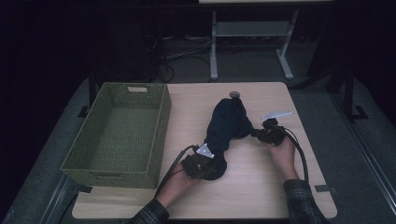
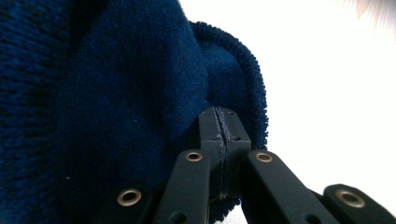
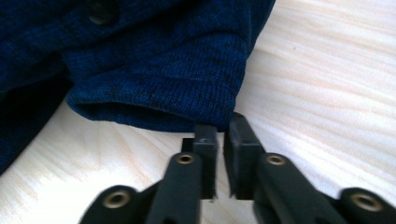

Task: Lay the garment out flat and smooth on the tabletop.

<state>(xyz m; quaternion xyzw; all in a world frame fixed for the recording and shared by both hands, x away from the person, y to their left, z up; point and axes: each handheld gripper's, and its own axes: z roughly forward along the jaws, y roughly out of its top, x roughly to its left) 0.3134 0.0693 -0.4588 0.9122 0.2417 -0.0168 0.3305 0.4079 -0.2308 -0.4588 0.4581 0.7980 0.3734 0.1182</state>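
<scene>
A dark blue knitted garment (image 1: 226, 126) lies bunched on the wooden table (image 1: 261, 186), running from the middle toward the front. My left gripper (image 1: 208, 161) is at its near end, shut on a fold of the blue cloth (image 2: 116, 93); in the left gripper view the jaws (image 2: 225, 116) are pressed together with fabric around them. My right gripper (image 1: 256, 134) is at the garment's right side. In the right gripper view its jaws (image 3: 222, 126) stand almost together at the corner of a ribbed cuff (image 3: 187, 93), pinching its edge. A dark button (image 3: 100, 11) shows on the cloth.
A green woven basket (image 1: 161, 135) stands on the table's left part, with nothing in it. A small round grey cap (image 1: 234, 94) sits at the far edge of the table. Beyond the table are a desk frame (image 1: 214, 46) and cables on the floor.
</scene>
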